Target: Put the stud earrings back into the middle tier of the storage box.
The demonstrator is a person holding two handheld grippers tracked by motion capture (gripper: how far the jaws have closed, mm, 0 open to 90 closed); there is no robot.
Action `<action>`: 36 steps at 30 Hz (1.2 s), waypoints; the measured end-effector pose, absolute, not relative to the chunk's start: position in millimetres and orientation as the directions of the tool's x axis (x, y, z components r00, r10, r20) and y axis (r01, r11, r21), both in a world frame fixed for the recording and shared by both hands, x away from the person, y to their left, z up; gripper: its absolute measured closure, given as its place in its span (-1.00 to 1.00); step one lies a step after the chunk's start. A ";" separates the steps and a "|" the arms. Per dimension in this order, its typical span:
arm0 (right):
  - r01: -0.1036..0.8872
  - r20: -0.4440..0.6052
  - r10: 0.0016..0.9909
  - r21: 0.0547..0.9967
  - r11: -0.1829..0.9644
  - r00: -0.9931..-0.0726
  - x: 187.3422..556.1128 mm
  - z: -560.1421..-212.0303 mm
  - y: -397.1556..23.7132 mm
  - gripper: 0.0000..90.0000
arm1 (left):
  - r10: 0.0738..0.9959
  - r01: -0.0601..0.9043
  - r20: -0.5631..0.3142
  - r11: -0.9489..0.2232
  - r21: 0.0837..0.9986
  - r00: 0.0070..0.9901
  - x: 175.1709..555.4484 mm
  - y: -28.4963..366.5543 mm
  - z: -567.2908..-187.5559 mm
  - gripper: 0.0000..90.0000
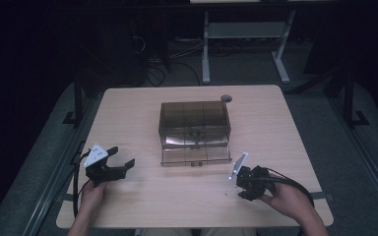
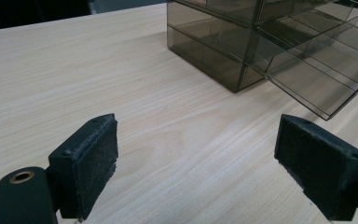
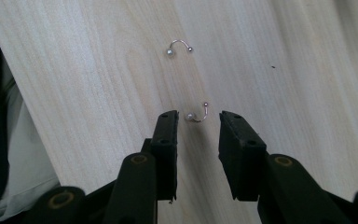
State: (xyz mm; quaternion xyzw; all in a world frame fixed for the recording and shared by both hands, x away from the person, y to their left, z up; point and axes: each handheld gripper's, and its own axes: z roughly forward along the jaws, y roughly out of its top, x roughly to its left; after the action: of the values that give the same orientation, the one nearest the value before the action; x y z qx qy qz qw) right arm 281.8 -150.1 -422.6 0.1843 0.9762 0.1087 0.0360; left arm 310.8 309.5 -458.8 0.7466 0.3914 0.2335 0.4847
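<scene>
Two small curved metal earrings with pearl-like beads lie on the light wooden table (image 3: 98,70). The nearer earring (image 3: 189,115) sits right between the tips of my right gripper (image 3: 198,122), whose pads stand a little apart on either side and do not press on it. The other earring (image 3: 179,45) lies farther out. In the high view my right gripper (image 1: 242,189) points down at the table's front right. My left gripper (image 1: 122,156) rests at the front left, open wide with nothing between its pads (image 2: 95,158).
A smoky transparent drawer box (image 1: 194,123) stands mid-table with its bottom drawer (image 1: 195,156) pulled out toward me; the left gripper view has it at the upper right (image 2: 209,51). A small round grey object (image 1: 226,99) lies behind the box. The table's front edge is close to both hands.
</scene>
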 end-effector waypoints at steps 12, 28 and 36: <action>0.330 -0.015 0.337 0.166 0.929 -0.942 287.1 -430.1 -139.4 0.56 | 0.811 0.362 -0.038 -0.218 0.906 0.584 310.8 309.9 -458.7 -0.72; 0.328 0.025 0.328 0.126 0.936 -0.944 291.7 -437.1 -132.3 0.70 | 0.813 0.365 -0.041 -0.215 0.906 0.581 310.8 310.2 -458.7 -0.72; 0.326 0.028 0.326 0.117 0.938 -0.945 294.8 -437.1 -132.1 0.88 | 0.812 0.365 -0.041 -0.215 0.906 0.582 310.8 310.4 -458.6 -0.72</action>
State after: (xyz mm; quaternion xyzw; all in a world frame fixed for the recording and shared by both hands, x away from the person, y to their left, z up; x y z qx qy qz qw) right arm 294.8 -132.1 -437.1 0.1656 0.9844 0.0599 -0.0041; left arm 310.8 310.4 -458.6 0.7447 0.3951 0.2304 0.4860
